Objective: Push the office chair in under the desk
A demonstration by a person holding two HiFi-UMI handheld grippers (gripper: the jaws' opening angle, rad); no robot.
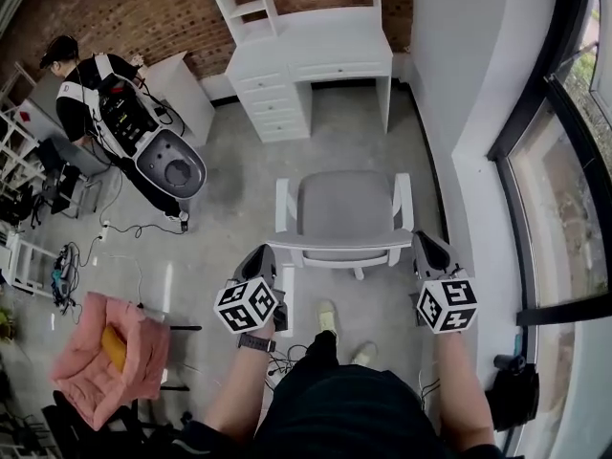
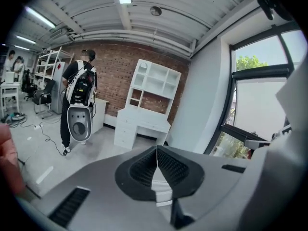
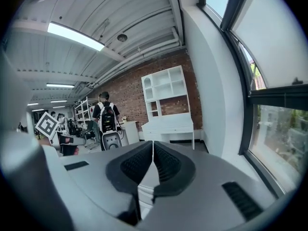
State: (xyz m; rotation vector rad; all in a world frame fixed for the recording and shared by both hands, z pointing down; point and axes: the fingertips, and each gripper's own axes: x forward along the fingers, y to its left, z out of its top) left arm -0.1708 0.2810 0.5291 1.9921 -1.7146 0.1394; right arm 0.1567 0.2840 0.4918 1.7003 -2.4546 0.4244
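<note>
The left tool (image 1: 259, 256) and the right tool (image 1: 426, 242) both have their jaws pressed together on nothing, held out on forearms (image 1: 234, 390) that reach forward either side of the person's body and point slightly downward. Their tips sit just beside the rear corners of the grey office chair (image 1: 342, 208), though I cannot tell if they touch it. The chair stands well apart from the white desk (image 1: 325, 51) at the brick wall (image 1: 143, 8).
</note>
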